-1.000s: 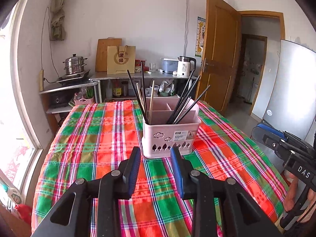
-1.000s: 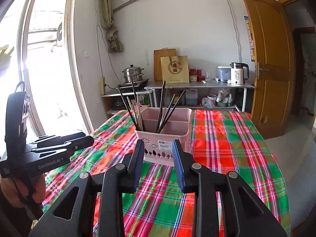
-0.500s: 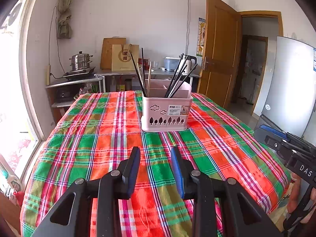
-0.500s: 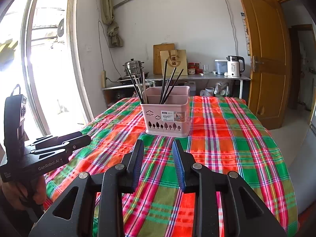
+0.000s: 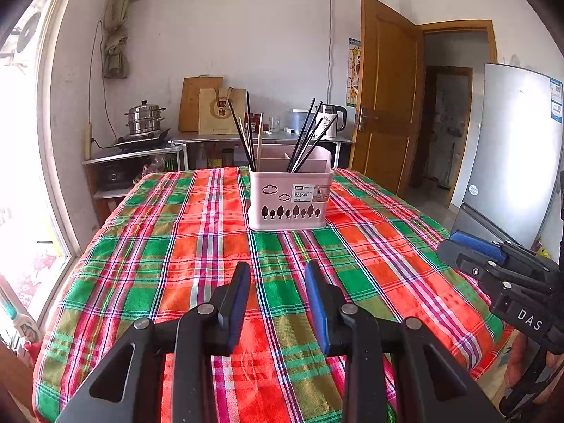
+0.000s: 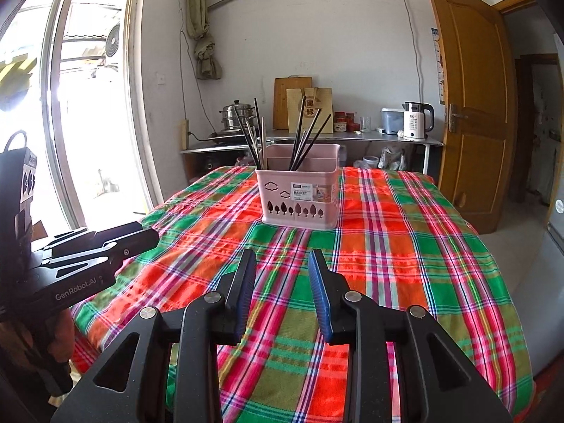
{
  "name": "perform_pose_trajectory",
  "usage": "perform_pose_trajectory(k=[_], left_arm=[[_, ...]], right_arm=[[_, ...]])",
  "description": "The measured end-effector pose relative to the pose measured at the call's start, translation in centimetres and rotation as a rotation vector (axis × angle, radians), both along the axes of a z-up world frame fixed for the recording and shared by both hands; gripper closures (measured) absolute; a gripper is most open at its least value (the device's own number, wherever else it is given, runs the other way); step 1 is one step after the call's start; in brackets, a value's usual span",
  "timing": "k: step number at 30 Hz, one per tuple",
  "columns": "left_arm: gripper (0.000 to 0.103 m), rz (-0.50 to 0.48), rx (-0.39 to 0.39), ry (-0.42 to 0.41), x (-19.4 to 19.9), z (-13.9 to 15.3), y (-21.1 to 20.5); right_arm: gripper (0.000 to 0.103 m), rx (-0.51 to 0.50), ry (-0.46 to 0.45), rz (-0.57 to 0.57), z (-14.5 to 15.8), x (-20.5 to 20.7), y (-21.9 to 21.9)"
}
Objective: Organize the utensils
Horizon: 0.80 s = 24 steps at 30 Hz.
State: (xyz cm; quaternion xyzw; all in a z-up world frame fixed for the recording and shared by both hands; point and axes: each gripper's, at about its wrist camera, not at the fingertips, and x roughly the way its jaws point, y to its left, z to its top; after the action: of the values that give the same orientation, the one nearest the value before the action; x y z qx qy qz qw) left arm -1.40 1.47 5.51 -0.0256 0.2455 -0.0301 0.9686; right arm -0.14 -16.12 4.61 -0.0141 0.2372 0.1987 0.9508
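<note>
Two hand-held grippers face a pink utensil basket (image 5: 289, 199) that stands upright near the middle of a table under a plaid tablecloth (image 5: 169, 246). The basket is divided into compartments. Dark chopsticks (image 5: 306, 137) lean fanwise in the right-hand one, while a second bundle (image 5: 245, 134) — dark sticks with a pale one among them — leans in the left-hand one. The sticks rest against the walls and dividers because the compartments are wider than the bundles, so they tilt rather than stand straight. No utensil lies loose on the cloth in either view, which suggests the sorting is largely done, or that any further step would start from the basket itself.

The left gripper (image 5: 276, 299) hangs low over the near edge of the table, its blue-padded jaws parted with only cloth visible between them — released, grasping nothing. The right gripper (image 6: 282, 282) is posed alike, also parted and empty. Both sit well apart from the basket, pointing toward it and slightly downward, a stance that keeps the basket centred in each camera. Each gripper also appears at the margin of the other's view, held by a hand (image 6: 63, 331).

Behind the table, a metal counter (image 6: 352, 137) carries a kettle (image 6: 416, 120), and a steamer pot (image 5: 144, 118) sits on a burner.
</note>
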Motion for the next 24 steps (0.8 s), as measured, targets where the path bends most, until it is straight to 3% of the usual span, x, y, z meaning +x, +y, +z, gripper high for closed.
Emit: perform_pose_trajectory(k=[24], left_arm=[[0.071, 0.003, 0.002, 0.009, 0.4, -1.4, -0.6]], right_arm=[[0.071, -0.018, 0.002, -0.005, -0.2, -0.1, 0.3]])
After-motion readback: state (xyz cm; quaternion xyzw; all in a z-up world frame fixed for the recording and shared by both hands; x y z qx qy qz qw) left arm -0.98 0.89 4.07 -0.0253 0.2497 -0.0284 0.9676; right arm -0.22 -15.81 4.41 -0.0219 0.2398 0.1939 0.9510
